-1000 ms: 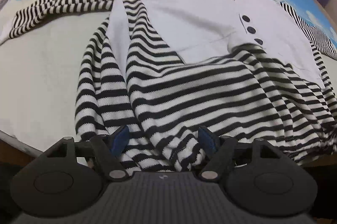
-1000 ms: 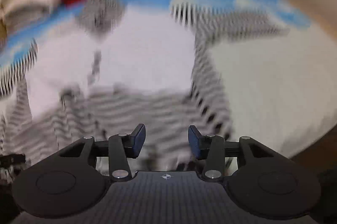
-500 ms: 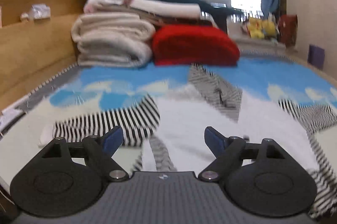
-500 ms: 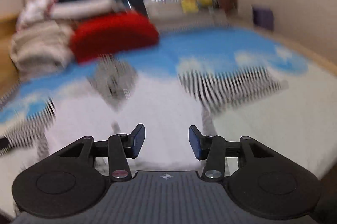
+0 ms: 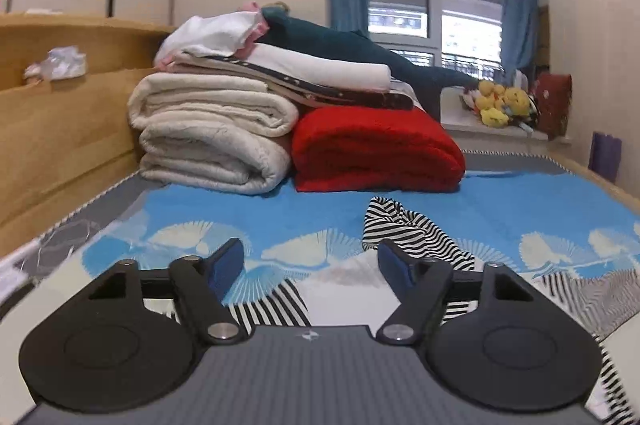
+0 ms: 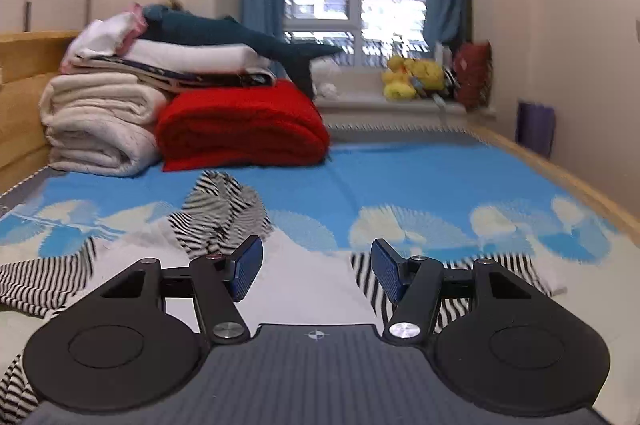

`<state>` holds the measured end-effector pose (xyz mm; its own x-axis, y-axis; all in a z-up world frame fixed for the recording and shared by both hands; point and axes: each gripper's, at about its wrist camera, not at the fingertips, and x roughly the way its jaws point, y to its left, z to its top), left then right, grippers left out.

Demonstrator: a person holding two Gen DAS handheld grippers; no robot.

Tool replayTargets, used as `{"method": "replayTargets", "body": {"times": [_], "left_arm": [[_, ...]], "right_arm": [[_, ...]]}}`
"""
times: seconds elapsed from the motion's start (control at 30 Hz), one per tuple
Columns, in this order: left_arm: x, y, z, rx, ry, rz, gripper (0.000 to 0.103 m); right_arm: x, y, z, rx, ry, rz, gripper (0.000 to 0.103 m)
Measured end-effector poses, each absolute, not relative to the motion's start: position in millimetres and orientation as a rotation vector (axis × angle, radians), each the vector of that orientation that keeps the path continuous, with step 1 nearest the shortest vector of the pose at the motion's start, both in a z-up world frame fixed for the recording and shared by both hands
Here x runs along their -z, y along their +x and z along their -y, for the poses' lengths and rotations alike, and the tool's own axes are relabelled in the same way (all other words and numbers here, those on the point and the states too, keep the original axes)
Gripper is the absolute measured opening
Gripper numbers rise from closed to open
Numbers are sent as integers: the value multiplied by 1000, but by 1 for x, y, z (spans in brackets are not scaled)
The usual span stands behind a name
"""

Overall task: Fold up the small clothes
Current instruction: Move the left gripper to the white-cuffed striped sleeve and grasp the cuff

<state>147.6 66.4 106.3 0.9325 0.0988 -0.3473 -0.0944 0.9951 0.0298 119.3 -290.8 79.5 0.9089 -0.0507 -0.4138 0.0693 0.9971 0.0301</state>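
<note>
The striped top (image 5: 416, 237) lay spread across the lower frame on the bed (image 5: 328, 209): soft, light, floppy knit, best pinched at hem corners. Left tongs (image 5: 310, 265), just narrowing, and right tongs (image 6: 316, 269), just widening, stood apart, empty.

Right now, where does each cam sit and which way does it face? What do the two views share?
Left wrist: on the left gripper, looking along the bed toward the window; own open fingers show, nothing between them.
Right wrist: on the right gripper, same heading; own open fingers show, jaws just been opening, nothing between them.
Shared: striped garment, red blanket, cream blankets, yellow plush toys.
</note>
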Motion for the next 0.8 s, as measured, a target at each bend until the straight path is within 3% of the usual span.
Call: {"method": "replayTargets", "body": {"times": [0.13, 0.23, 0.57, 0.67, 0.8], "left_arm": [[-69, 169, -93, -80, 43, -369, 62], [-32, 193, -118, -140, -10, -569, 44], [8, 240, -214, -356, -233, -763, 44], [24, 243, -249, -466, -318, -837, 45], [41, 239, -290, -585, -444, -889, 49]], "right_arm": [[-65, 133, 293, 94, 145, -517, 62], [-63, 136, 288, 115, 125, -513, 62], [-58, 160, 290, 169, 207, -570, 61], [-58, 164, 283, 139, 189, -580, 51], [-60, 166, 270, 92, 128, -582, 29]]}}
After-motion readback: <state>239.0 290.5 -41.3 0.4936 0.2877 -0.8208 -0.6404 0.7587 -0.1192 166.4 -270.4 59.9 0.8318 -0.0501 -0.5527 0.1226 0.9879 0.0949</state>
